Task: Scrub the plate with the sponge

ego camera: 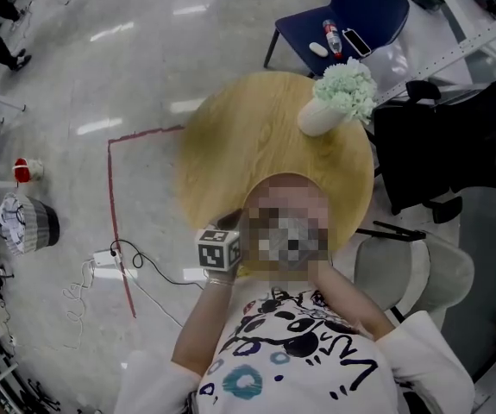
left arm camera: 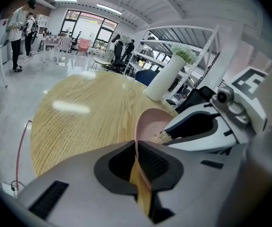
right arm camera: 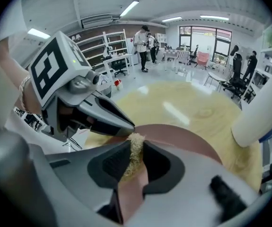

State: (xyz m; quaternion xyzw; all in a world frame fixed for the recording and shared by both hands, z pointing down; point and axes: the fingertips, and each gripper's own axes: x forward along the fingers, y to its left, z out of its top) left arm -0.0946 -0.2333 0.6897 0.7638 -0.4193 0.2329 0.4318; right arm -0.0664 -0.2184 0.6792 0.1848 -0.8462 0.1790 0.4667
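While the left gripper has its fingers clamped on the rim of the pink plate, holding it edge-on over the round wooden table, the right gripper has its fingers closed tight on a straw-coloured sponge. Sponge tip touches the plate's face just past the right fingertips, beside the left fingertips. White vase stands well beyond both.

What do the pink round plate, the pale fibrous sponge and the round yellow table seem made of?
Pink round plate: plastic or glazed ceramic; smooth, thin rim.
Pale fibrous sponge: coarse straw-like fibres, perhaps loofah.
Round yellow table: wood or veneer; grain lines, glossy light reflection.
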